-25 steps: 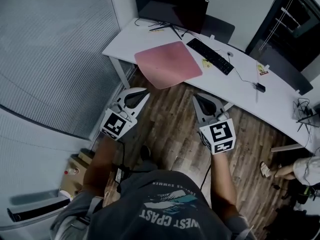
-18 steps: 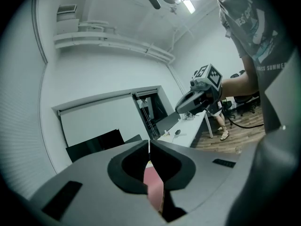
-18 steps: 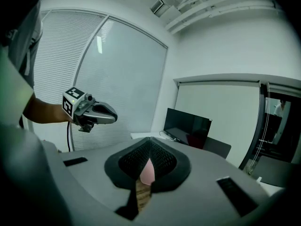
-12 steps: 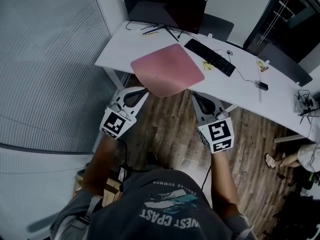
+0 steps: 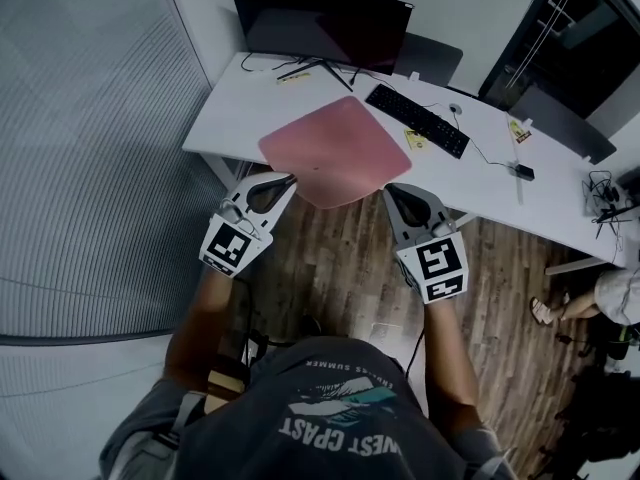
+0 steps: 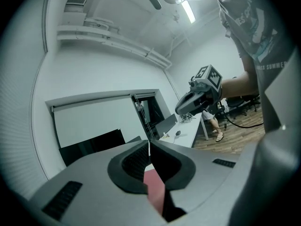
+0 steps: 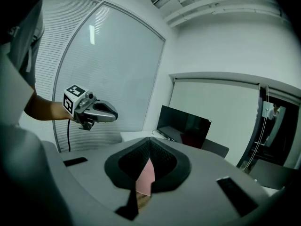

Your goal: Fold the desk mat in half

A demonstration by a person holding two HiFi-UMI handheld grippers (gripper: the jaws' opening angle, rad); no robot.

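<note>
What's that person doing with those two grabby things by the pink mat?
A person stands at a white desk holding a left gripper and a right gripper. Both are shut and empty, pointing at the near edge of the pink desk mat, which lies flat and unfolded, overhanging the desk. Folding has not begun.

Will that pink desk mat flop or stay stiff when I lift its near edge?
Probably bendable: the desk mat looks thin and lies flat on the desk. Its near edge overhangs without visibly sagging, so expect some stiffness. Likely light.
</note>
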